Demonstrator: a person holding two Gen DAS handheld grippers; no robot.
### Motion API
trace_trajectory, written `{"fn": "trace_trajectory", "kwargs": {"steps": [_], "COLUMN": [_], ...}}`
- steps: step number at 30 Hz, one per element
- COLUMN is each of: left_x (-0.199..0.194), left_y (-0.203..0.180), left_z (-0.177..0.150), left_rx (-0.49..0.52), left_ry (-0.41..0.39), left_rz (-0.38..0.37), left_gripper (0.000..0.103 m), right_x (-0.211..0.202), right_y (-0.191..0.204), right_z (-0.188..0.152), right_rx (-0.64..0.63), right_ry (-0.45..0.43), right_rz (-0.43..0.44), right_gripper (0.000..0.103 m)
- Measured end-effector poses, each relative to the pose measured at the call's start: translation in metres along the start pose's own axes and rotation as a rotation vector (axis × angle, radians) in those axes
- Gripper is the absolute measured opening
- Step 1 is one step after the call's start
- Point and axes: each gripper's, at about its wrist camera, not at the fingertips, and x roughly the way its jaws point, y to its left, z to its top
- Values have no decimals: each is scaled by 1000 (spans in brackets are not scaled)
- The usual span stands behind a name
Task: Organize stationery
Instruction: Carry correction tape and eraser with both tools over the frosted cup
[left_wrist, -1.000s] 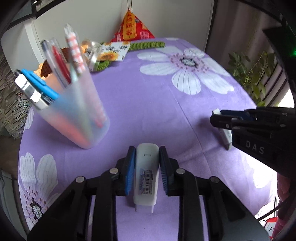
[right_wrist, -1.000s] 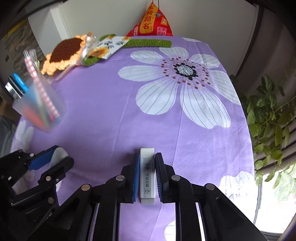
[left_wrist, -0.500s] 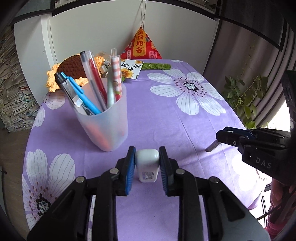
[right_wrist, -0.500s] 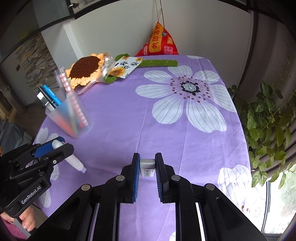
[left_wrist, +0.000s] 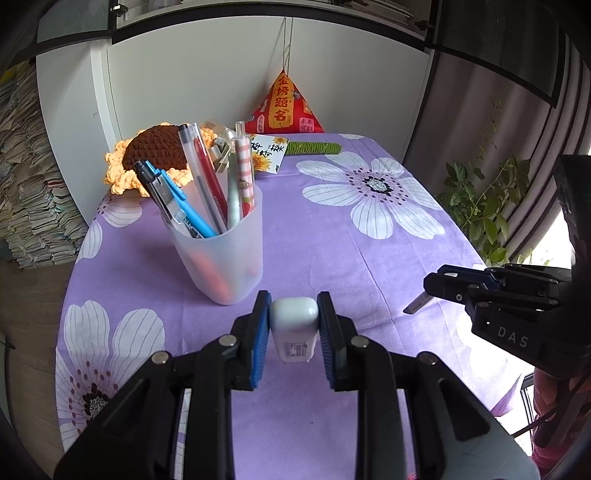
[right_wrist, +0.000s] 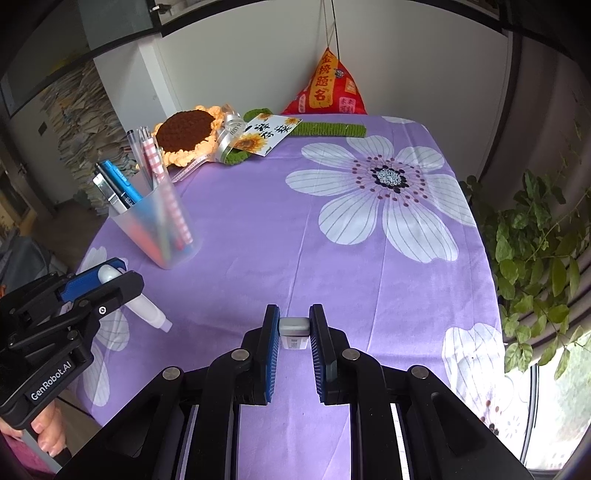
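Note:
My left gripper is shut on a white tube with a barcode label, held above the purple flowered tablecloth. In the right wrist view the same tube slants down from the left gripper, showing a lilac tip. My right gripper is shut on a small white eraser, also off the cloth. It appears at the right of the left wrist view, with the eraser poking out below. A frosted pen cup holding several pens stands just beyond the left gripper.
A crochet sunflower, a sunflower card, a green crochet strip and a red pyramid pouch sit at the table's far end. A leafy plant stands past the right edge, paper stacks at left.
Both grippers have risen off the cloth, carrying the tube and the eraser. The views have pulled back, so the pen cup and the far wall now show in full.

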Motion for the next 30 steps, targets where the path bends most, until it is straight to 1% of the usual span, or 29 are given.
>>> {"fn": "trace_trajectory", "kwargs": {"steps": [5,9,14,18,24,30], "left_x": [-7,-16,-38,-43,-26,-19], "left_y": [7,15,25,33,48,53], "left_z": [2,10,36,60,81,84], "left_rx": [-15,-17,-17,-13,-45,-60], "left_ry": [-17,-40,-114,-147,-118,-102], "left_rz": [3,9,11,13,27,39], "left_gripper": [23,23,23,23,23,23], "right_x": [-3,-5,-5,-5,-7,-11], "right_y": [4,12,18,20,17,9], "right_z": [-1,0,0,1,0,2], "right_rx": [-10,-28,-37,-40,-31,-15], "right_ry": [-9,-14,-11,-13,-14,-25], "right_rz": [-1,5,10,13,6,-5], "right_gripper": [18,18,18,17,17,17]}}
